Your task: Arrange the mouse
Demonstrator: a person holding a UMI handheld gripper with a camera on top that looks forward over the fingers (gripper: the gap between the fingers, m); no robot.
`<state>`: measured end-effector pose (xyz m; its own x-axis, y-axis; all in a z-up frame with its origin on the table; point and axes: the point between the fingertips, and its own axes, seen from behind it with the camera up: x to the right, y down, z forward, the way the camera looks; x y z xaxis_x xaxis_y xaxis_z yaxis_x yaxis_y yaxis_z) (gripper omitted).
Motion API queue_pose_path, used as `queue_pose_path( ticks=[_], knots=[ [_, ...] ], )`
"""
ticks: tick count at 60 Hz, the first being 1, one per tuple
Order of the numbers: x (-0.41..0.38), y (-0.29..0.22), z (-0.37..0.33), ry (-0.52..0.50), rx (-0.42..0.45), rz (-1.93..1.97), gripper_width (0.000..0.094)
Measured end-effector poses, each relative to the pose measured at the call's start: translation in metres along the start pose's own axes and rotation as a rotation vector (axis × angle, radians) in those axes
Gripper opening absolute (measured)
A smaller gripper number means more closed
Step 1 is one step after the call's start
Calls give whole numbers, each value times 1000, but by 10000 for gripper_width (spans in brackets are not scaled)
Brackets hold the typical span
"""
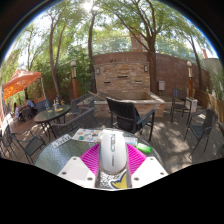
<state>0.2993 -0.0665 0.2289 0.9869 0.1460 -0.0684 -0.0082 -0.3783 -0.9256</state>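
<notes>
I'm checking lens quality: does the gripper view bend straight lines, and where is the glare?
Gripper view: strong fisheye, the brick wall and trees bow outward; sky glare burns through the leaves overhead; the mouse between the gripper fingers sits evenly lit in shade.

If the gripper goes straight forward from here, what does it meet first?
The mouse. It already lies between the open gripper's pink pads, so the gripper would close in on it first. Beyond it comes the table edge, then probably a dark chair.

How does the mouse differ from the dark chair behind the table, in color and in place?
The mouse is white and lies between the tool's pink pads; the chair is dark and stands beyond the table. The mouse is low and rounded; the chair is tall and upright.
</notes>
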Motion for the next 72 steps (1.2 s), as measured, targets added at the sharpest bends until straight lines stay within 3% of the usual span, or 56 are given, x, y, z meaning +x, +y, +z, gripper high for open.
queue_pose_path(
  ticks=[15, 29, 31, 34, 37, 41, 57, 72],
  knots=[
    [116, 154, 73, 95, -259, 12, 366],
    [132, 217, 78, 90, -399, -13, 528],
    [133, 216, 76, 96, -395, -8, 625],
    [130, 210, 70, 99, -387, -8, 872],
    [129, 200, 61, 109, -377, -13, 828],
    [125, 184, 47, 126, -352, -26, 872],
    [86, 116, -59, 192, -240, -61, 854],
    [41, 104, -158, 233, -198, -77, 859]
  ],
)
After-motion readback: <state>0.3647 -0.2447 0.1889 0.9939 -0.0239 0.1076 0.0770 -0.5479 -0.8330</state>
